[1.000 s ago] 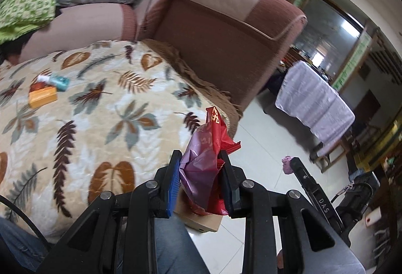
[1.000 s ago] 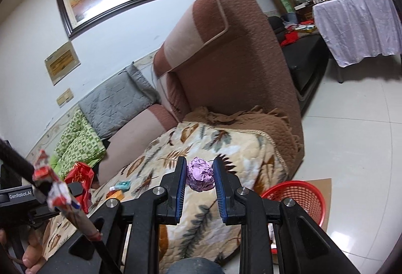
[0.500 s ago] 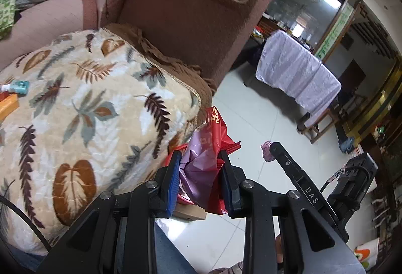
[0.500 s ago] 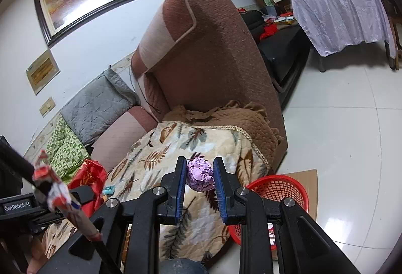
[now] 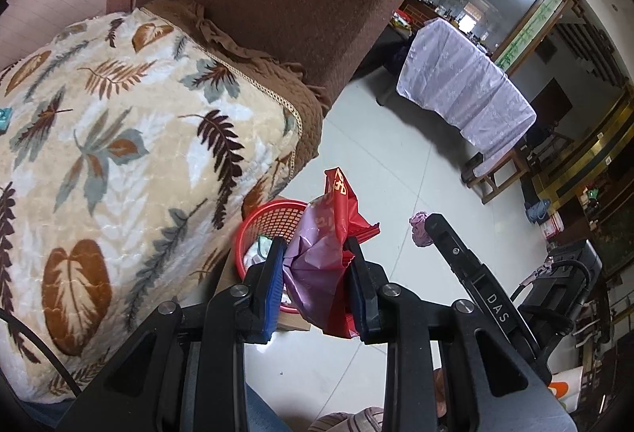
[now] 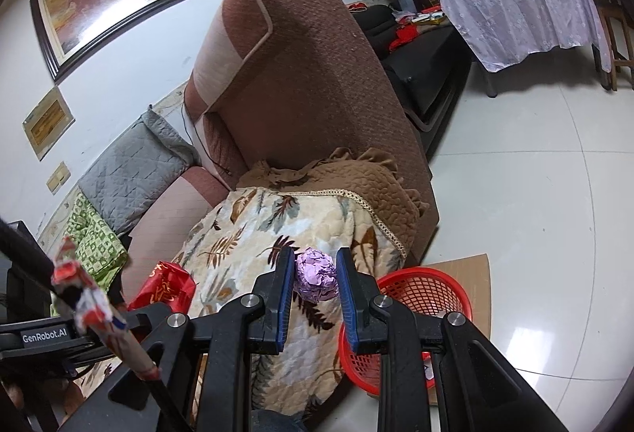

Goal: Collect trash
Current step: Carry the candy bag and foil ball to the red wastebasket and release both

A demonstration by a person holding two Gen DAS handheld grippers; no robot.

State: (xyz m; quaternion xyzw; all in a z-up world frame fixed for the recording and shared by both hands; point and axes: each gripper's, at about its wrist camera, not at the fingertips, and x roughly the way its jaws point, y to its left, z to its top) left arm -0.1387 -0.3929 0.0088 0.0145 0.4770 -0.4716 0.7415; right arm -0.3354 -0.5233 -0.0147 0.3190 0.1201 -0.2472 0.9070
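Red and lilac crinkled film: a crumpled snack wrapper (image 5: 329,257), glossy red outside with gold print, pale purple lining showing, clamped between the blue pads of the left gripper (image 5: 317,285). Wrapper sticks up past the fingertips, creased and folded. It sits in the air in front of a red plastic mesh basket (image 5: 265,226), round, open lattice wall, with pale scraps inside; whether the wrapper is directly over the rim I cannot tell.

Right gripper (image 6: 316,279) squeezes a lilac paper ball (image 6: 317,279), tightly wadded, faceted with creases, matte. Ball is held in mid-air; behind it lies the blanket, and the same basket (image 6: 428,293) shows low to the right, standing on a flat sheet of brown cardboard (image 6: 471,265) on glossy white floor tiles (image 6: 535,194).

Blanket (image 5: 119,162): plush cream fleece, brown and grey-blue leaf print, draped over a seat; a quilted brown cover (image 6: 368,186) with fringed edge beneath it. Sofa arm (image 6: 309,75) of coarse brown woven cloth with pale piping. Grey quilted cushion (image 6: 130,170) against the wall.
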